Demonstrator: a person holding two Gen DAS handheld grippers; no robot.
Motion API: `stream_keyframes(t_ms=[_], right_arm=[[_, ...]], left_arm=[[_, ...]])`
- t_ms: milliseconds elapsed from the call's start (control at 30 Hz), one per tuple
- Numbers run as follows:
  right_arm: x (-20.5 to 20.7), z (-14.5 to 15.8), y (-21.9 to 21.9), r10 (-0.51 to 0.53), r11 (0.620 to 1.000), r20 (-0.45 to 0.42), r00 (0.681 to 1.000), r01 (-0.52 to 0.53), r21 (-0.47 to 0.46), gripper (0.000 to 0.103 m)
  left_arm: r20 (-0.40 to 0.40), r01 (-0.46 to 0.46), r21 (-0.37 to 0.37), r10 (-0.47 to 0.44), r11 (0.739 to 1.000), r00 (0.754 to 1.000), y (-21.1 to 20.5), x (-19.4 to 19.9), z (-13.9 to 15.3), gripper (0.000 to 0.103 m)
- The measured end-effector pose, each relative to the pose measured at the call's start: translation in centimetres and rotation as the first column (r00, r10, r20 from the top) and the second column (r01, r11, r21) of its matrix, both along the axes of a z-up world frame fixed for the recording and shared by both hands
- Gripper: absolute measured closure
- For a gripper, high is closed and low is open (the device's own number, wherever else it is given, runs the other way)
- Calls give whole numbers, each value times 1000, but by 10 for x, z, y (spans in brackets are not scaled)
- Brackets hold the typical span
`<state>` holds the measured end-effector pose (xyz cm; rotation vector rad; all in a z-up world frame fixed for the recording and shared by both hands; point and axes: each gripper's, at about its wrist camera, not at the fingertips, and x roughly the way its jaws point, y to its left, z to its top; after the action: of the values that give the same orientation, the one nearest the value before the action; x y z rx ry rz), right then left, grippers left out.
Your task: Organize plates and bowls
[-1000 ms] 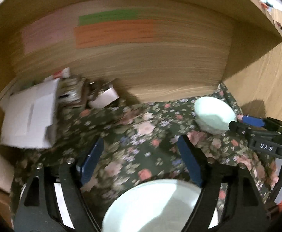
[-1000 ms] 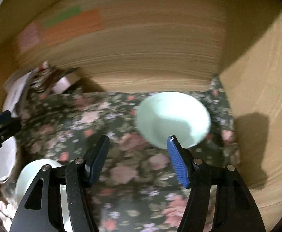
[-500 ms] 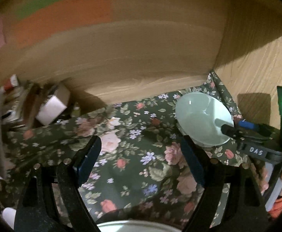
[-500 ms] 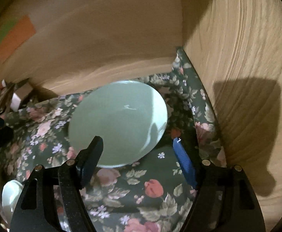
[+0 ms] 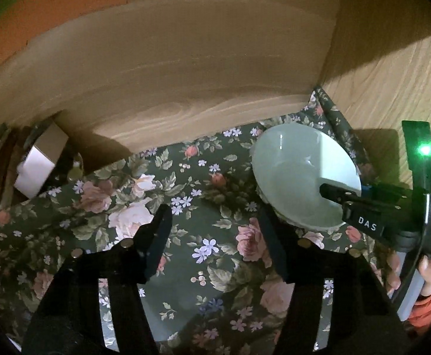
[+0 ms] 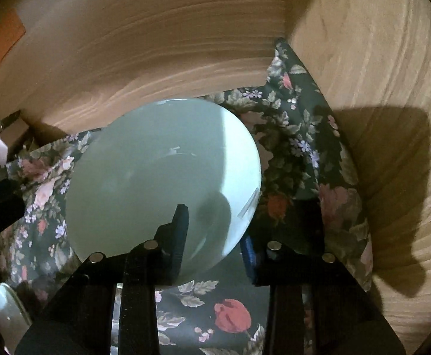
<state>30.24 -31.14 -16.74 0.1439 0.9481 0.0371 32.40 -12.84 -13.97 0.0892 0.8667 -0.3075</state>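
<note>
Right gripper (image 6: 212, 233) nips the pale green bowl (image 6: 162, 177)'s near rim.
Its jaws have just been closing, one finger inside the bowl, one outside: the lift looks ready. The glossy, empty bowl sits on the floral cloth (image 6: 298, 148) at 1 o'clock from the left gripper (image 5: 215, 236), half open on nothing.

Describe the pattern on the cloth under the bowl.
Dark green cloth with pink roses and small flowers; clearest in the left wrist view.

Bowl (image 6: 162, 177): pale green, glossy, empty, upright, on floral cloth in the shelf's back right corner. Second pale dish (image 6: 6, 304): only its edge shows, lower left.
</note>
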Motion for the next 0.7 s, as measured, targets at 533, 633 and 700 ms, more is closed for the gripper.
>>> stream_keyframes(t_ms=[533, 633, 700], right_arm=[[-10, 0, 43, 185, 982, -22, 982, -184, 54, 85], [-9, -1, 45, 187, 980, -19, 982, -186, 66, 85], [-9, -1, 44, 186, 980, -17, 982, -184, 73, 85]], left_arm=[[-177, -18, 1, 18, 1000, 984, 10, 10, -39, 76], [-188, -10, 7, 11, 1000, 982, 6, 10, -43, 81], [-203, 3, 6, -2, 1000, 979, 2, 11, -47, 85]])
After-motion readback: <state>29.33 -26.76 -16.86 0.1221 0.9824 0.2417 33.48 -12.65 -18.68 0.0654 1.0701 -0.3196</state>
